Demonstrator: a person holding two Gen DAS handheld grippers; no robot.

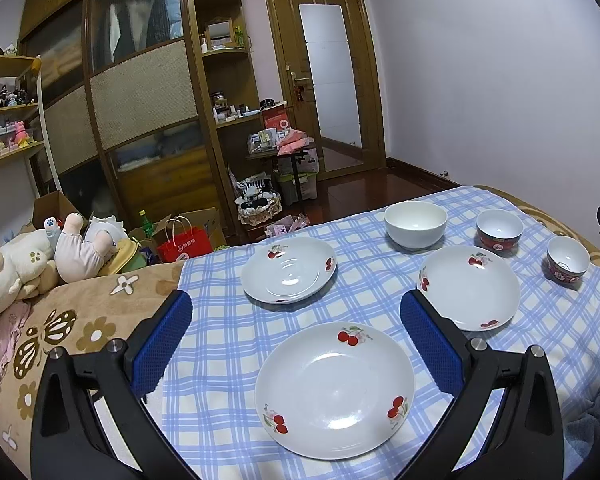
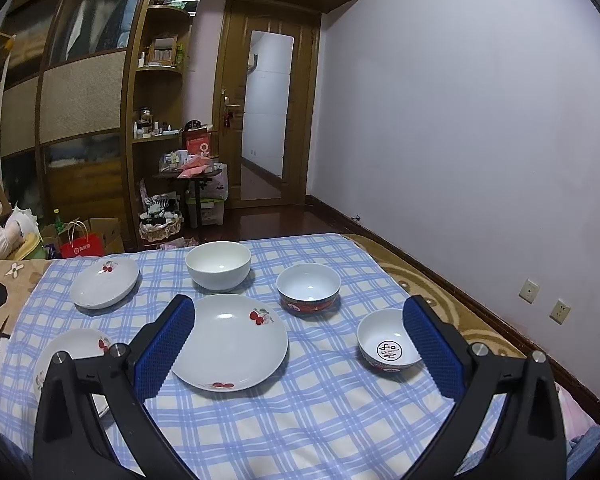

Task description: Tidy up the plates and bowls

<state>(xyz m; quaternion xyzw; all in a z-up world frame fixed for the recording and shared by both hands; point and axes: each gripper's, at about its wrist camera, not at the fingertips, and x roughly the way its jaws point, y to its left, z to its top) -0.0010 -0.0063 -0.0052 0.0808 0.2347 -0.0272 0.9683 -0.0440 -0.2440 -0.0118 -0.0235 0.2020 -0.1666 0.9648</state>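
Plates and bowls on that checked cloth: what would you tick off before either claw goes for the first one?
1. Left claw open, holding nothing: ok.
2. Right claw open, holding nothing: ok.
3. Nearest plate lies between the left claw's fingers' line, nothing on it: ok.
4. All three plates apart, none stacked yet: ok.
5. White bowl upright, nothing in it: ok.
6. Cloth firm enough underneath: cannot tell.

Left gripper (image 1: 296, 312) wide open above checked cloth (image 1: 220, 344) — three cherry plates (image 1: 334, 390), three bowls (image 1: 415, 224) beyond
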